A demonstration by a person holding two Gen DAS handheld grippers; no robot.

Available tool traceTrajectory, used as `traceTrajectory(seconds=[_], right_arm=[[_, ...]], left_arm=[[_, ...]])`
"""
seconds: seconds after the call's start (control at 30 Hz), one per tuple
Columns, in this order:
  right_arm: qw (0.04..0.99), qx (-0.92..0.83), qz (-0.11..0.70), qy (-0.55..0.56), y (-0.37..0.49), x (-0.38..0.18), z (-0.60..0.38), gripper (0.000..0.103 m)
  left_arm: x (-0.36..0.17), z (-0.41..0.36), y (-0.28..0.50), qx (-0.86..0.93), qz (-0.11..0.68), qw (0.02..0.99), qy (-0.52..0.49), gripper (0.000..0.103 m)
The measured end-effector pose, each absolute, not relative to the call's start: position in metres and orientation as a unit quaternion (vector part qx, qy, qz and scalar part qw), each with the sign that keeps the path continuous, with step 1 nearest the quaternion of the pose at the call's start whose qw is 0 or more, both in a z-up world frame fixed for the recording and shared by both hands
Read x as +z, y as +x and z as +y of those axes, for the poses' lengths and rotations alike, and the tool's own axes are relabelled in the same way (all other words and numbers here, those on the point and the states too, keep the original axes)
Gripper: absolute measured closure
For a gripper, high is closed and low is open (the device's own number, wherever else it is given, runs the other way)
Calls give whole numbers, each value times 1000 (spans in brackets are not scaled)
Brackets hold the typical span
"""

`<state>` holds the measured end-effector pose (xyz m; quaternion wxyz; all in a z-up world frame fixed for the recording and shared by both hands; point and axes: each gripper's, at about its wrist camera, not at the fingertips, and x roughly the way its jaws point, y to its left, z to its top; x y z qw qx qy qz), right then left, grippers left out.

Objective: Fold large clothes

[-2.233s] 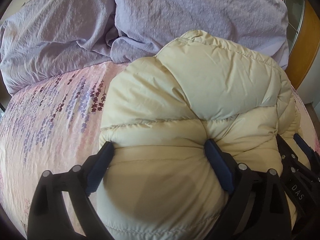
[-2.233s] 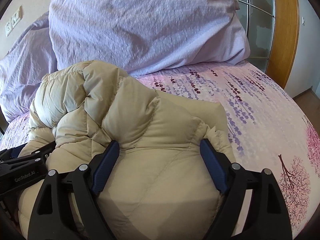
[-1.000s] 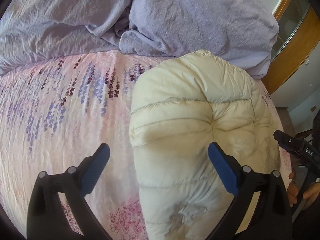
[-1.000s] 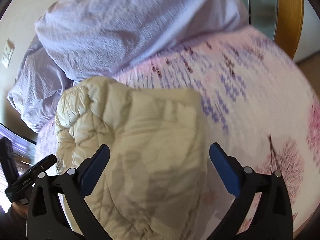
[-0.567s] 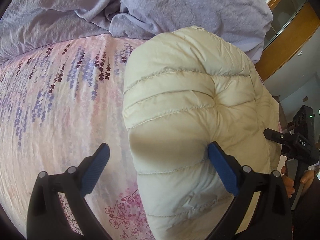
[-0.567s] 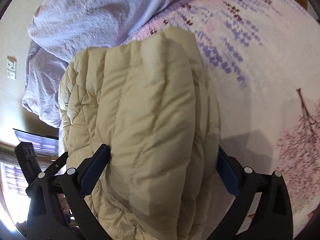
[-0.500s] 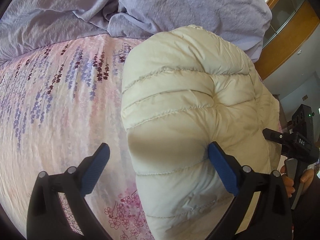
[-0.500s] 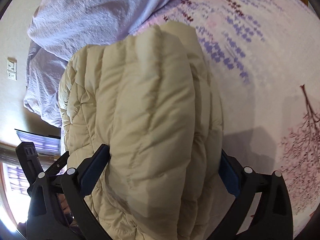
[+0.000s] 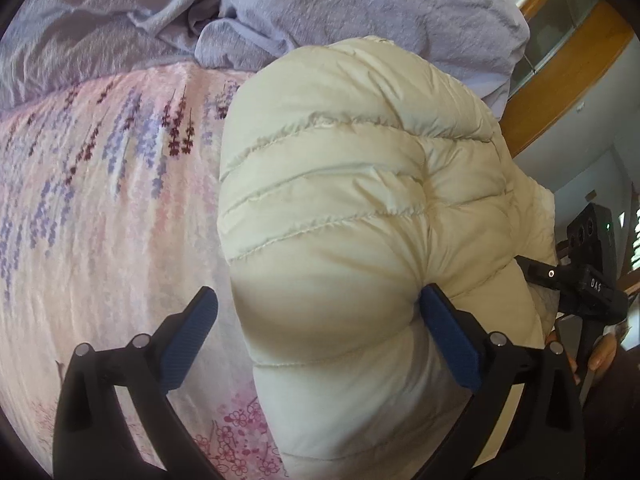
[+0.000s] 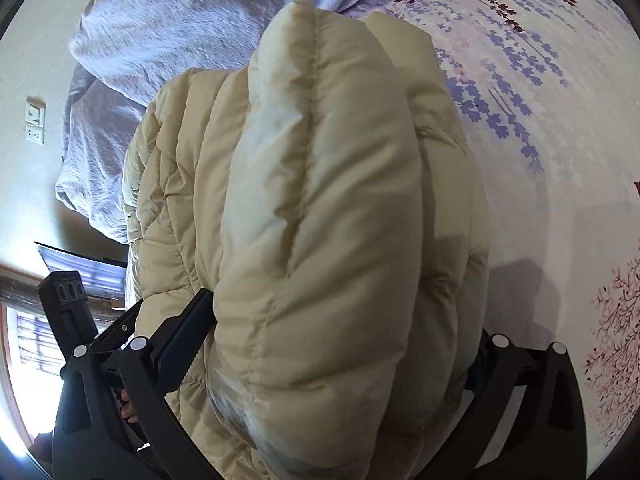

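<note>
1. A bed [image 9: 100, 208] fills most of both views, covered by a pale pink sheet printed with purple flower sprays and pink blossom trees.
2. Crumpled lavender bedding [image 9: 360, 4] is heaped at the far end of the bed, against the wall.
3. A curved wooden frame [image 9: 560, 68] holding glass panels rises beyond the bed's far corner in the left wrist view.
4. A cream wall [image 10: 36, 60] carries a white switch plate [image 10: 35, 126] in the right wrist view.
5. Low at that view's left edge, a bright window [image 10: 24, 340] lets in daylight.
6. Sunlight falls across the sheet, leaving soft shadows.
</note>
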<state>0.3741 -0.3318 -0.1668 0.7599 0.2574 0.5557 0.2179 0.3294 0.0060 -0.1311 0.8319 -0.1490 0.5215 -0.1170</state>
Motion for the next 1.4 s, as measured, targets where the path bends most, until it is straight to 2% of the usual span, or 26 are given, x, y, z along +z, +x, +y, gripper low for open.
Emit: traceTrajectory(seconds=[0.2,0.37,0.43,0.53,0.63,0.73,1.13,1.4], right_arm=[[756,222,557,263,377,-168,-320,3],[752,229,548,287,375,-169,-323,24],[751,236,539,299,374,-167,-324,39],[755,249,527,302,375,-161,-319,54],[757,266,516,301,381,-150,-311,63],[758,286,507,293,390,-137,-291,66],[756,352,496,244,449,-105,-161,67],[760,332,514,219,465,-112,-124,65]], left_arm=[[-142,10,334,-136,531,812,-201,4],[-141,8,332,-155,524,809,-216,28],[-137,11,332,-160,518,811,-221,40],[-129,18,330,-163,509,814,-227,55],[-118,28,329,-160,495,822,-232,66],[-105,46,328,-149,479,830,-243,69],[-70,150,327,-55,431,868,-242,69],[-76,161,346,4,439,878,-189,67]])
